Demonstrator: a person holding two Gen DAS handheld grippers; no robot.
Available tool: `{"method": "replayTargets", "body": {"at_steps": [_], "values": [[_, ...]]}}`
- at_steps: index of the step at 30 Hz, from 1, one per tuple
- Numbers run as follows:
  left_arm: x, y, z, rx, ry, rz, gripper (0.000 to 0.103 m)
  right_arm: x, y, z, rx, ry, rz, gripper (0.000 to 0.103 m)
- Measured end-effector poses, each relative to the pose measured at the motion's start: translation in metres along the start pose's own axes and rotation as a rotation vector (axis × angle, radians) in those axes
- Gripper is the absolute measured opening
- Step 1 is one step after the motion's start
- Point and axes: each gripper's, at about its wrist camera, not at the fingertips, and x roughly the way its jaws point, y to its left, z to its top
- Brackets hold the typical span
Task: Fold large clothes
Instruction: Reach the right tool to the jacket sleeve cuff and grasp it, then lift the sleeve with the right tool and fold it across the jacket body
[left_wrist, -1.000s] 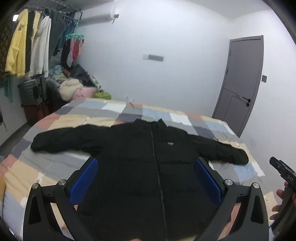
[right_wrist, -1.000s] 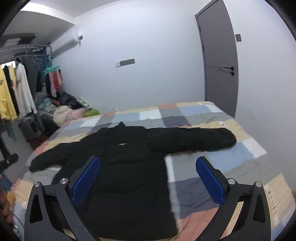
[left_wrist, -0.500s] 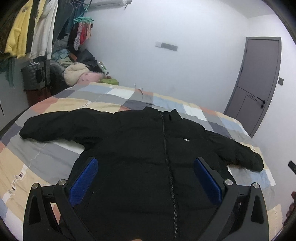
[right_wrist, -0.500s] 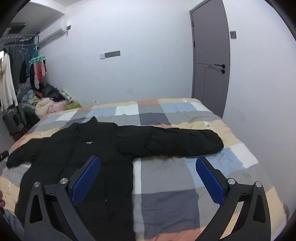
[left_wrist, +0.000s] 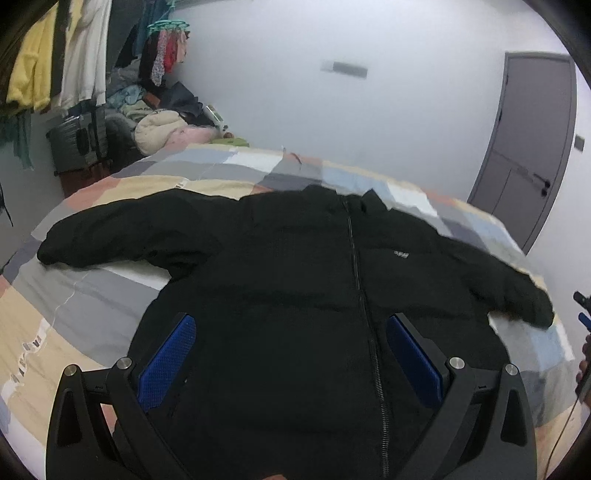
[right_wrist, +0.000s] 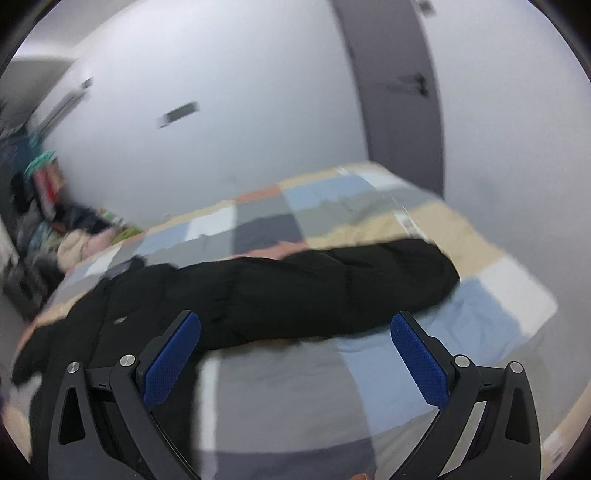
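The black jacket (left_wrist: 295, 288) is lying spread flat on the checkered bedspread (left_wrist: 74, 302), zipped up, both sleeves stretched out to the sides. The left gripper (left_wrist: 291, 354) is hovering over the lower body of the jacket with its jaws spread wide and nothing between them. The right gripper (right_wrist: 295, 350) is equally wide and empty, and it is looking at the right sleeve (right_wrist: 332, 288), which is running across the bed toward the far edge.

Now the risks, as I judge them. This is a thick, puffy jacket, so a shallow pinch is likely catching only the outer layer and slipping off mid-lift. The right view is blurring, so a fast reach may be landing off the cuff and grabbing bedspread along with it. And a padded sleeve folded over tends to spring back open unless it is laid well across the chest.
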Motion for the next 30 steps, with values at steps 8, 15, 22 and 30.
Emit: {"method": "replayTargets", "body": {"at_steps": [8, 15, 22, 30], "values": [[0.024, -0.015, -0.007, 0.057, -0.011, 0.008, 0.103, 0.080, -0.088, -0.001, 0.308, 0.084, 0.036, 0.103], [0.057, -0.022, -0.012, 0.070, 0.018, 0.050, 0.103, 0.124, -0.135, -0.002, 0.464, 0.052, 0.047, 0.103], [0.088, -0.029, -0.018, 0.103, 0.083, 0.054, 0.103, 0.147, -0.170, 0.006, 0.565, -0.070, 0.103, 0.085], [0.109, -0.025, -0.018, 0.075, 0.127, 0.076, 0.103, 0.151, -0.190, 0.020, 0.558, -0.073, 0.124, 0.015]]}}
